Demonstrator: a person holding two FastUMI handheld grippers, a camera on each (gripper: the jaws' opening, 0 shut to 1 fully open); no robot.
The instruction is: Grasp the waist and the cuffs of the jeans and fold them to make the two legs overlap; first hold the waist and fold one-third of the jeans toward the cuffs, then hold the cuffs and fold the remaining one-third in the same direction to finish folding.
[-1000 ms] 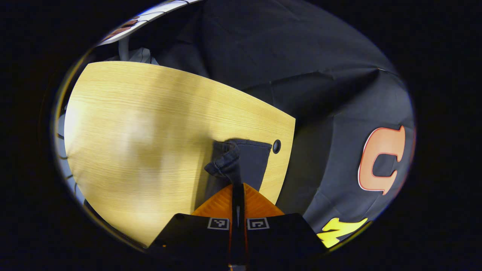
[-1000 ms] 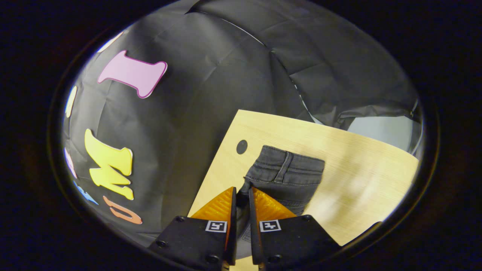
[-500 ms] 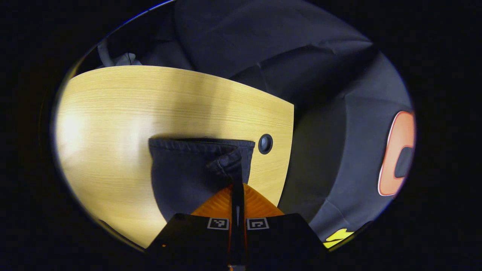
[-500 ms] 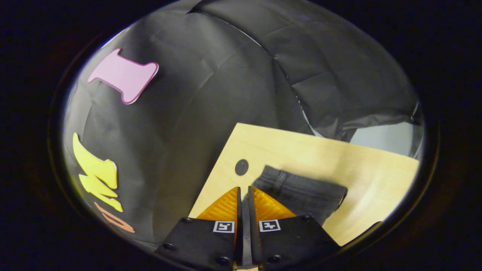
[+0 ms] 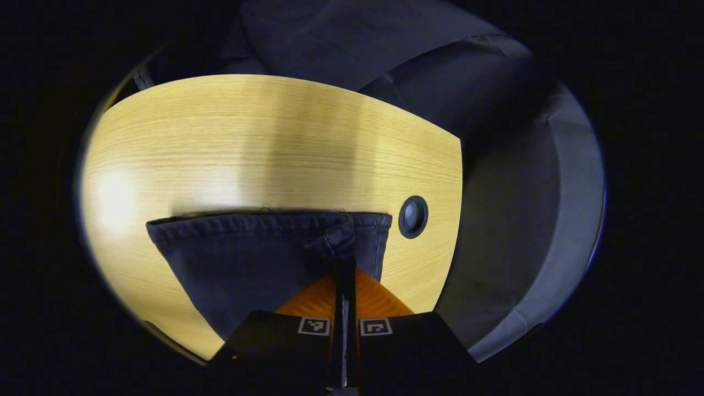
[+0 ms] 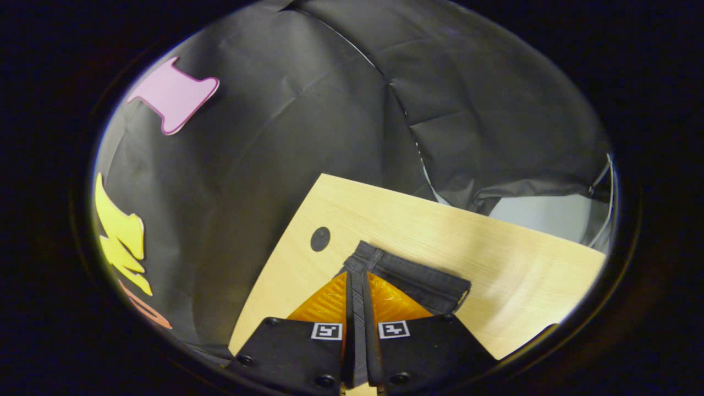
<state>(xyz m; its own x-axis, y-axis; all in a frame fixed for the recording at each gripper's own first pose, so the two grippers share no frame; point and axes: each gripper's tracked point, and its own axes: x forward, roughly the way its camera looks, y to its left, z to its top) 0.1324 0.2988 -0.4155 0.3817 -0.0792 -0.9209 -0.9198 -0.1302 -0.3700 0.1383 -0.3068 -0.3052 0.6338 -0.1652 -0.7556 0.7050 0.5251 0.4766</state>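
Dark grey jeans [image 5: 247, 258] hang over a light wooden table [image 5: 247, 148]. In the left gripper view the hemmed cuff edge stretches flat across the middle, and my left gripper [image 5: 346, 272] is shut on its bunched right end. In the right gripper view the waistband of the jeans [image 6: 412, 278] shows as a narrow dark band with a belt loop, and my right gripper [image 6: 360, 275] is shut on its left corner. Both pairs of orange fingers [image 6: 330, 302] stand pressed together with cloth between them. The rest of the jeans is hidden below the grippers.
A round dark cable hole [image 5: 412, 216] sits in the table near its right edge, beside the cuff; the same hole [image 6: 320, 238] lies left of the waistband. The table edge [image 5: 459, 181] drops off to the black cloth wall.
In the left gripper view the cuff has spread from a narrow bunch into a wide flat edge. In the right gripper view the waistband has sunk lower and flattened to a thin strip.
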